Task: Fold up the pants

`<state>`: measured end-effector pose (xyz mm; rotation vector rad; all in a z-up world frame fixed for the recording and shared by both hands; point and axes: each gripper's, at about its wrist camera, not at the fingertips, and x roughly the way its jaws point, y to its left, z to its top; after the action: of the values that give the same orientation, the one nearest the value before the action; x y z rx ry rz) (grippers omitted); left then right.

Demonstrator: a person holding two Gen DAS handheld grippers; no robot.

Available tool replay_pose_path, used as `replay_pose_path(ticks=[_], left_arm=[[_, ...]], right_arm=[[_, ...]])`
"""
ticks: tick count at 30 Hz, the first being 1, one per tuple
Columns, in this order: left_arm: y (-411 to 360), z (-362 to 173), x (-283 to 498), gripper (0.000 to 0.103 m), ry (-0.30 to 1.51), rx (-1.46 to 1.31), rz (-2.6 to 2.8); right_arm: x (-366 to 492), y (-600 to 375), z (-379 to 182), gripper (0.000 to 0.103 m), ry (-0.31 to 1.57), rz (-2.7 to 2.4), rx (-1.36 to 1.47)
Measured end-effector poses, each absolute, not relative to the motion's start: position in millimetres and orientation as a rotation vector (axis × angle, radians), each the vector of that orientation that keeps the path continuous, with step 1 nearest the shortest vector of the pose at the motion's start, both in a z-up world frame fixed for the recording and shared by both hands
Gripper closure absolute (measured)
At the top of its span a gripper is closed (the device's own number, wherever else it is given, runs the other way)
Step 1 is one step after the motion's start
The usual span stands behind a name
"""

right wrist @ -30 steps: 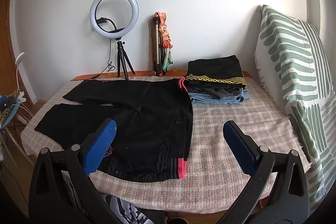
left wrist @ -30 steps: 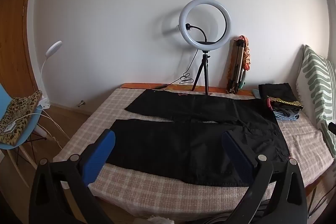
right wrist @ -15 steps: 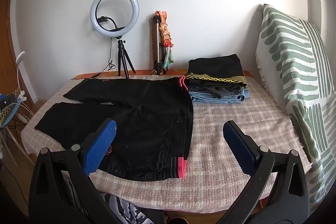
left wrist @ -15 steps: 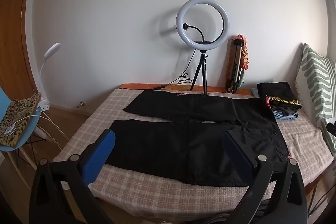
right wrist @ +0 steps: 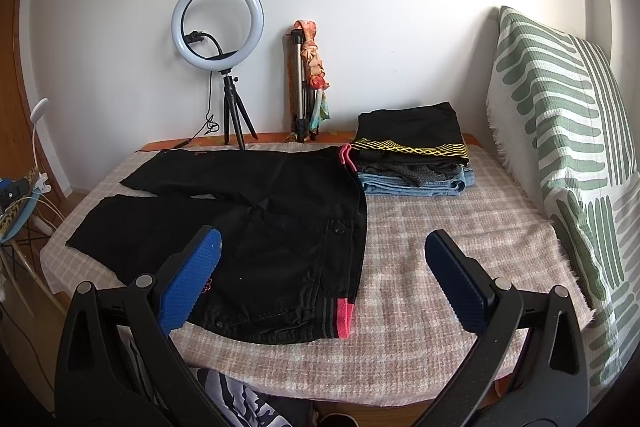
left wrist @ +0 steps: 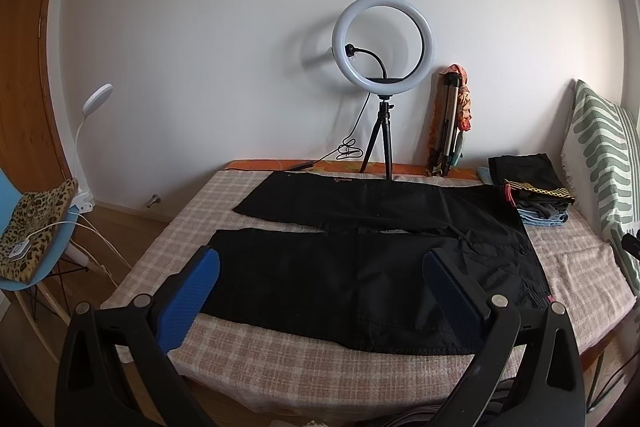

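Black pants (left wrist: 360,267) (right wrist: 272,227) lie flat on the checked bedspread (left wrist: 288,359), legs spread toward the left and the waistband with pink trim (right wrist: 344,319) on the right. My left gripper (left wrist: 320,291) hovers open above the near leg, blue pads wide apart, holding nothing. Over the pants' waist end and the bare cloth beside it, the right gripper (right wrist: 320,275) is open too and touches nothing.
A stack of folded clothes (right wrist: 412,163) (left wrist: 532,195) sits at the back right. A ring light on a tripod (left wrist: 382,67) and a folded tripod (left wrist: 448,123) stand against the wall. A green-striped pillow (right wrist: 560,131) leans on the right. A blue chair (left wrist: 36,227) stands left of the bed.
Both views have shifted slightly, as if the grippers drifted a little. The pants lie as before and both grippers stay open.
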<state>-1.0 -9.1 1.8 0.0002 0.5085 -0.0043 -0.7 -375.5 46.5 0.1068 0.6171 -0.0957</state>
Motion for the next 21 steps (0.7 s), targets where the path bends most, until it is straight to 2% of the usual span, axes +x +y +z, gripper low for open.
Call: replay_pose_path(ticks=[21], left_arm=[[-10.0, 1.7, 0.4, 0.0, 0.512, 0.0, -0.009]], right_arm=[[-0.9, -376.3, 45.9, 0.0, 0.618, -0.093, 0.111]])
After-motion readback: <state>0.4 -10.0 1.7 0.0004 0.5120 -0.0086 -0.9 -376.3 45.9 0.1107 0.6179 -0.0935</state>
